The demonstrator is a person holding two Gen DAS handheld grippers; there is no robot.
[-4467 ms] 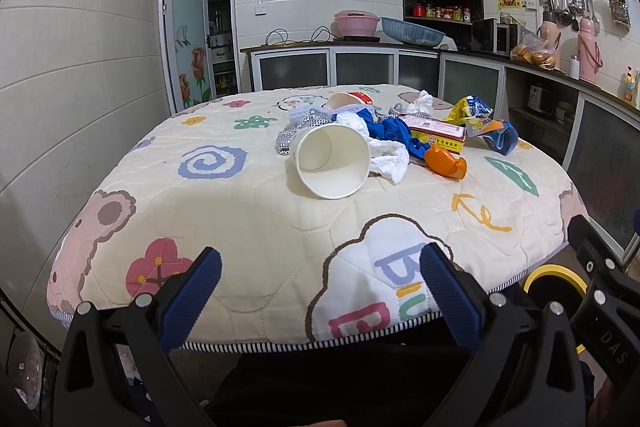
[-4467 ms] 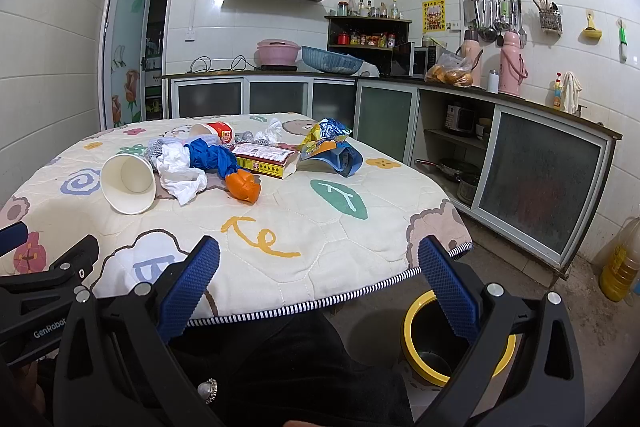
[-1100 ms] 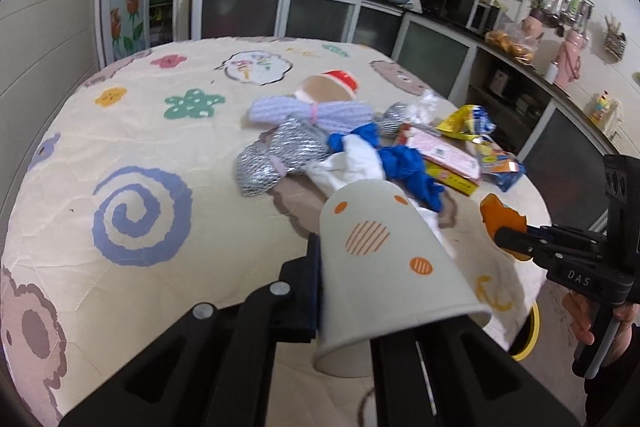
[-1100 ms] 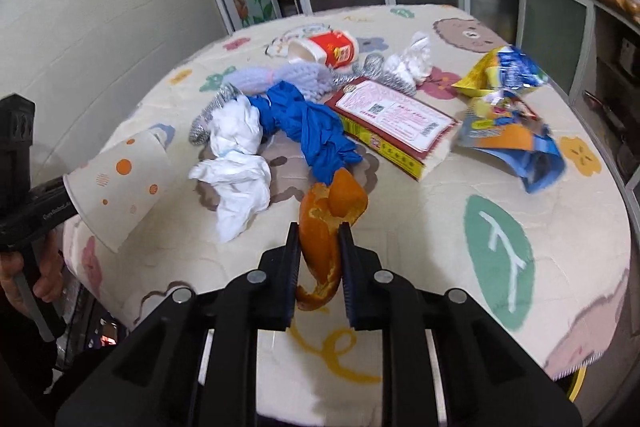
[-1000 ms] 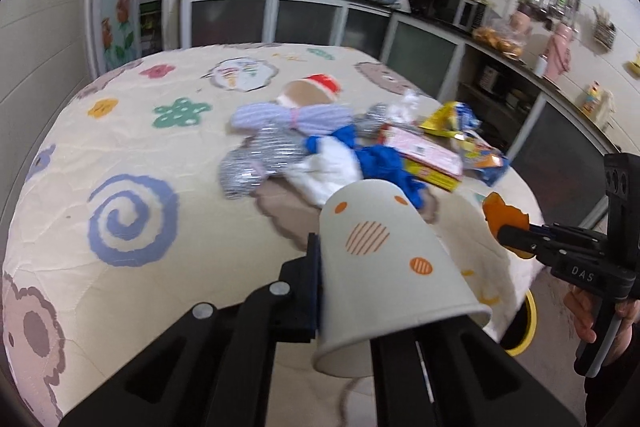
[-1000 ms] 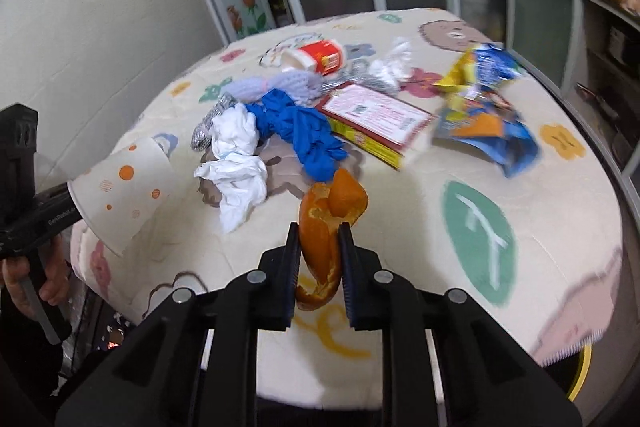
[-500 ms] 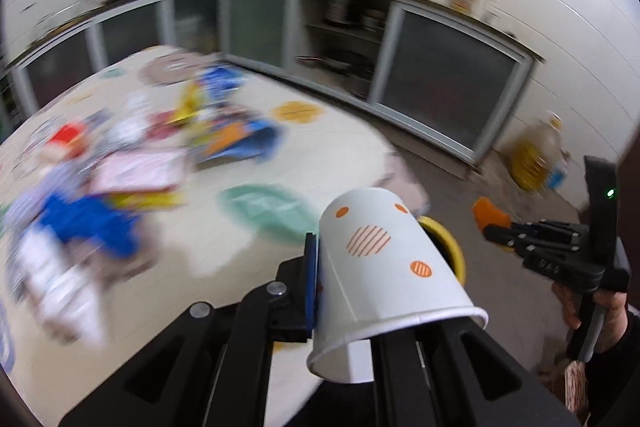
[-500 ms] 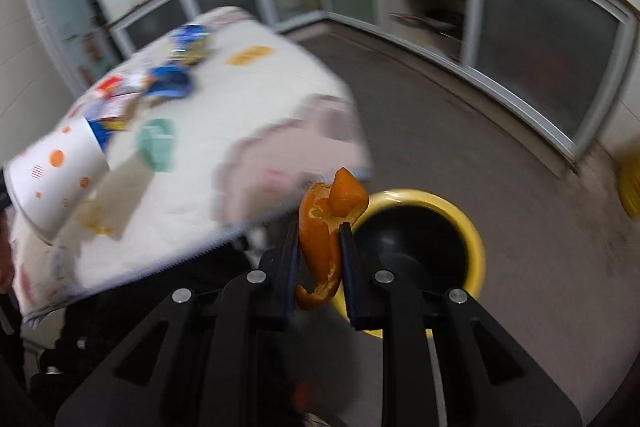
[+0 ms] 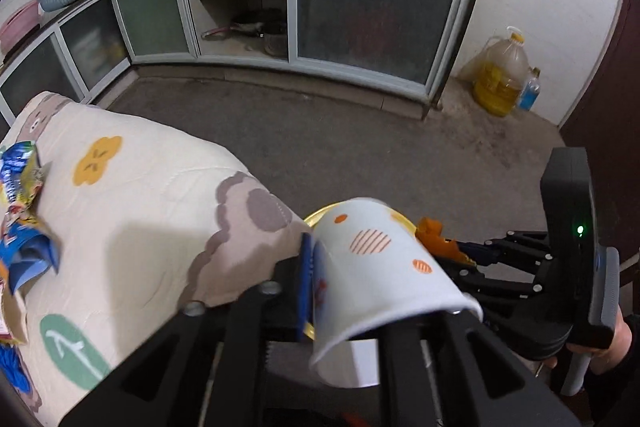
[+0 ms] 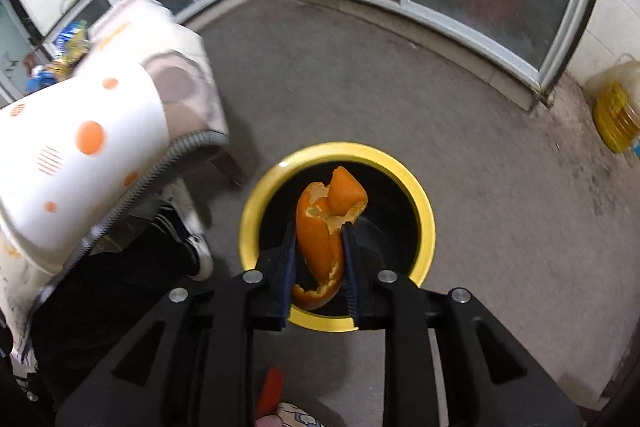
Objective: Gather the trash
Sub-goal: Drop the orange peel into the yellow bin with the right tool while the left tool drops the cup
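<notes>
Left wrist view: what is changed, and where is the paper cup (image 9: 384, 267) found?

The table (image 9: 160, 187) is now seen off to the left, where it was faced before, and floor is seen ahead. The jaws of the left gripper (image 9: 360, 287) have just been opening. The cup is kept between them, but a thin gap is seen beside the blue pad (image 9: 306, 283), so a loosened hold is judged. A sliver of the yellow-rimmed bin (image 9: 320, 215) is seen just past the cup.

Right wrist view: is the same found there?

The bin (image 10: 424, 211) is now looked into from above. The jaws of the right gripper (image 10: 318, 259) have just been opening, and a narrow gap is kept. The orange peel (image 10: 328, 227) is framed between the 2 pads, right over the bin's mouth. Whether it is pressed cannot be told.

What is meant for the task?

A drop of both pieces is judged to be under way. The cup (image 10: 80, 155) is seen to the bin's side here, so a miss is possible.
</notes>
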